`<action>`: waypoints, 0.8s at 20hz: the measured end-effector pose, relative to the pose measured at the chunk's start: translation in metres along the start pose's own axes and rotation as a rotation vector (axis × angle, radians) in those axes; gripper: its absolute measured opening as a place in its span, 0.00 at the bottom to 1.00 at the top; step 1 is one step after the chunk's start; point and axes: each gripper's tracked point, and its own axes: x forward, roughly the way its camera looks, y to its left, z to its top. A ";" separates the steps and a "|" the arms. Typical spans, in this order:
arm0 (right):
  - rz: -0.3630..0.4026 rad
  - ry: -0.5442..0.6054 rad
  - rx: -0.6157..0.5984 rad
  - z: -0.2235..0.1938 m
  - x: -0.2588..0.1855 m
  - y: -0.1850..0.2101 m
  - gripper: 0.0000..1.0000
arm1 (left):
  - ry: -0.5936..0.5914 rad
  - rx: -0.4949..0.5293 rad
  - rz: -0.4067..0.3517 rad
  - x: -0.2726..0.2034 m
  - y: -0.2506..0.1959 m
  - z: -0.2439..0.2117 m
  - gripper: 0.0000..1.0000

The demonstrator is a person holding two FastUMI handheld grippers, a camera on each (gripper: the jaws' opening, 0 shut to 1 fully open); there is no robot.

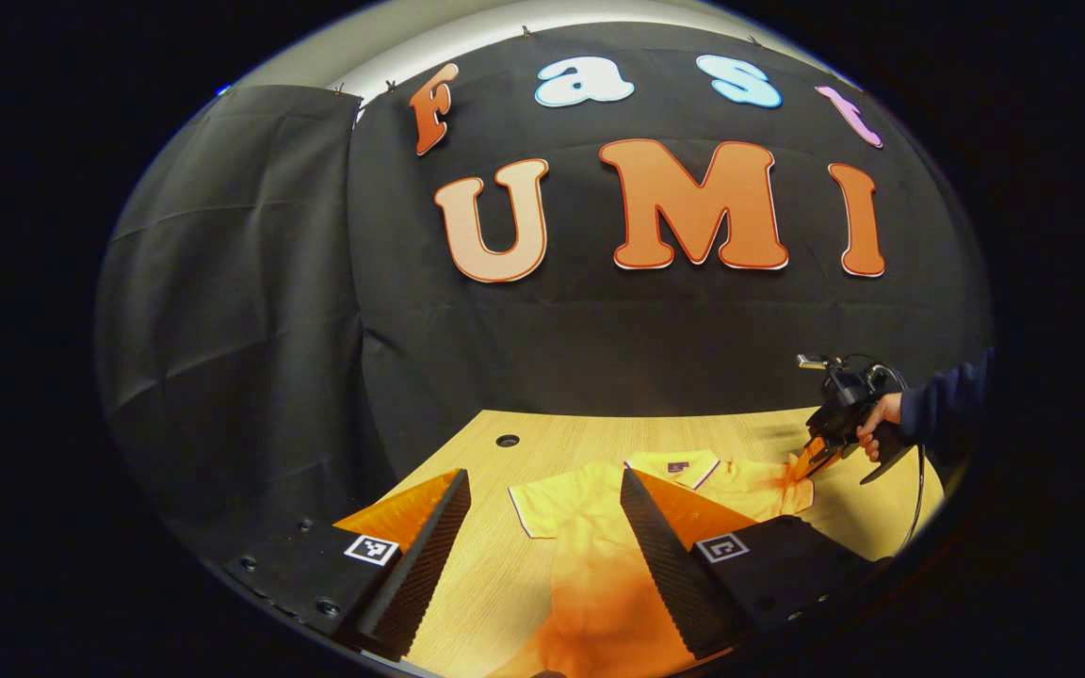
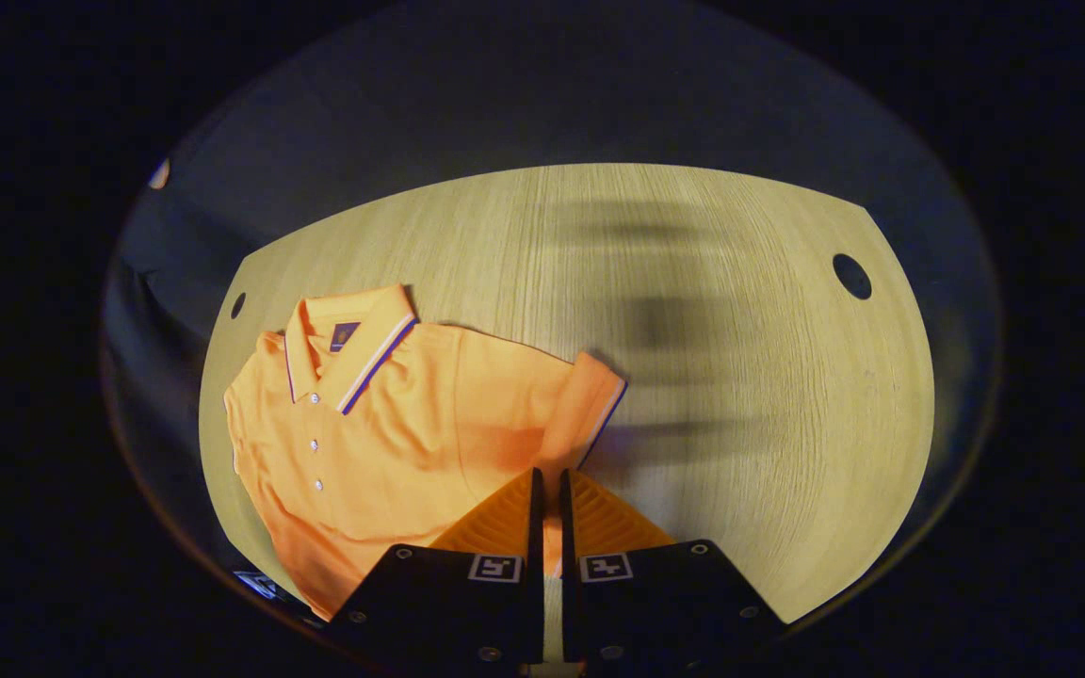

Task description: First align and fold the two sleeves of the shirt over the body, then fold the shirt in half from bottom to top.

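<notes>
While one table (image 2: 740, 395) carries one shirt (image 2: 392, 424) laid flat, collar away from me, its long axis runs from collar to hem toward my left gripper (image 1: 542, 527), whose fingers stand wide apart above the body, holding nothing. My right gripper (image 2: 550, 508) is the nearer to a sleeve: its fingers look pressed together at the right sleeve (image 2: 590, 405), apparently pinching its edge, though I cannot confirm cloth between them. Two sleeves counted, neither folded over the body yet.
</notes>
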 end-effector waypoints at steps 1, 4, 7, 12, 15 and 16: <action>0.007 -0.002 -0.007 0.002 -0.004 0.006 0.08 | -0.002 0.000 0.001 -0.001 0.000 0.000 0.98; 0.029 -0.012 -0.030 0.011 -0.013 0.024 0.08 | -0.007 0.000 0.008 -0.006 0.006 -0.003 0.98; 0.063 -0.019 -0.067 0.016 -0.018 0.053 0.08 | -0.004 -0.010 0.025 -0.008 0.013 -0.006 0.98; 0.092 -0.004 -0.125 0.017 -0.014 0.089 0.08 | 0.005 -0.020 0.058 -0.012 0.026 -0.013 0.98; 0.100 0.010 -0.153 0.016 -0.009 0.106 0.08 | 0.009 -0.025 0.084 -0.015 0.036 -0.019 0.98; 0.108 0.016 -0.158 0.014 -0.008 0.112 0.08 | 0.012 -0.028 0.093 -0.015 0.039 -0.020 0.98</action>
